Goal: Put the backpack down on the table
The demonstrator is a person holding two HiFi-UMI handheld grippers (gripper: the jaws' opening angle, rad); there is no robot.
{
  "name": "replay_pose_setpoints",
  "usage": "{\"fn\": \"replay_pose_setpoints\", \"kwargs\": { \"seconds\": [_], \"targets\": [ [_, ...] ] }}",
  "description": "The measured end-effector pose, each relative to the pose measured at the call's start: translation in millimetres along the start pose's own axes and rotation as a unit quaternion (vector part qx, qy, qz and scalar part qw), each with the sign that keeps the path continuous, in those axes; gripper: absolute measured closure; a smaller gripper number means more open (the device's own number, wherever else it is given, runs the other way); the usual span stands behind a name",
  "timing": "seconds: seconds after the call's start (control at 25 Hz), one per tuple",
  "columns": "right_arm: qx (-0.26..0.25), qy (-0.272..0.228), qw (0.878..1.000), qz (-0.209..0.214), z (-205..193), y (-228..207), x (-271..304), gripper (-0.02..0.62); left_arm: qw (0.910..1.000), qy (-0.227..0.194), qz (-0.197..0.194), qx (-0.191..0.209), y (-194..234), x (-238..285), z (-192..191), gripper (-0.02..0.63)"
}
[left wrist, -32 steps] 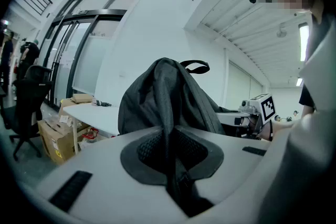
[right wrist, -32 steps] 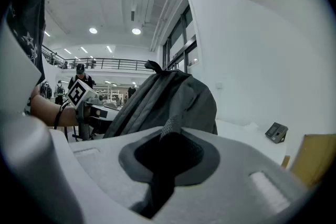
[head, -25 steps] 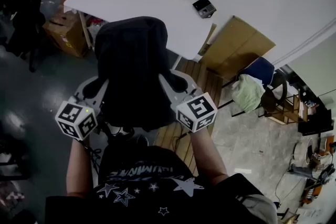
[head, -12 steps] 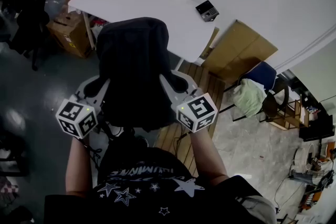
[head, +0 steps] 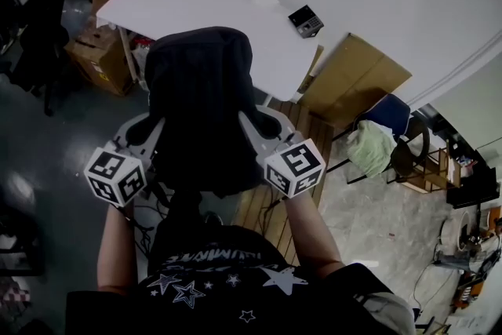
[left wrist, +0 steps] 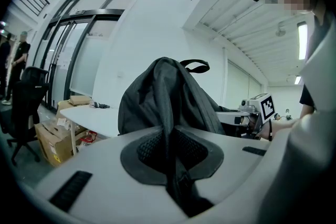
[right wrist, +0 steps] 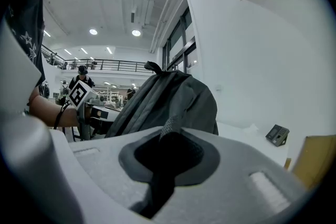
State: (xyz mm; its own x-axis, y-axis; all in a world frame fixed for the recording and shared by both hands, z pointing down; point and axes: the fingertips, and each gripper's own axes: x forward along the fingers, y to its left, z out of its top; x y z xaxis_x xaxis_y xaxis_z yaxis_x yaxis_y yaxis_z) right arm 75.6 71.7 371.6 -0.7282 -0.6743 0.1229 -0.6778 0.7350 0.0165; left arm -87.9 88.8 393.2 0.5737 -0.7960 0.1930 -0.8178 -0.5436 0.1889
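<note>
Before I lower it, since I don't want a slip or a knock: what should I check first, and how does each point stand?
1. Grip of the left gripper: shut on fabric of the backpack, ok.
2. Grip of the right gripper: shut on the backpack, ok.
3. Backpack hangs upright between both grippers: ok.
4. The table shows bare white surface beyond the backpack: ok.
5. The small black device stands apart from the backpack, near the table's right edge: ok.
6. Backpack's bottom clears the table's near edge: cannot tell.
</note>
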Motion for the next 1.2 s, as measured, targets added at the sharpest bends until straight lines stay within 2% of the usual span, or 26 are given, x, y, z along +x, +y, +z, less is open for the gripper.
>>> {"fn": "replay_pose_setpoints", "kwargs": {
  "seconds": [0.24,0.52,1.2],
  "targets": [
    [0.009,0.013,1.000,-0.013,-5,-19,36,0.566,0.9998,0.012,-0.013,-0.010,35,27,2,0.555],
    [0.020,0.017,0.999,-0.023,-5,-41,99,0.566,0.9994,0.022,-0.023,-0.012,96,61,14,0.555],
    [0.015,0.015,0.998,-0.059,24,-75,230,0.566,0.9985,0.011,-0.054,-0.007,226,115,61,0.555]
  ]
}}
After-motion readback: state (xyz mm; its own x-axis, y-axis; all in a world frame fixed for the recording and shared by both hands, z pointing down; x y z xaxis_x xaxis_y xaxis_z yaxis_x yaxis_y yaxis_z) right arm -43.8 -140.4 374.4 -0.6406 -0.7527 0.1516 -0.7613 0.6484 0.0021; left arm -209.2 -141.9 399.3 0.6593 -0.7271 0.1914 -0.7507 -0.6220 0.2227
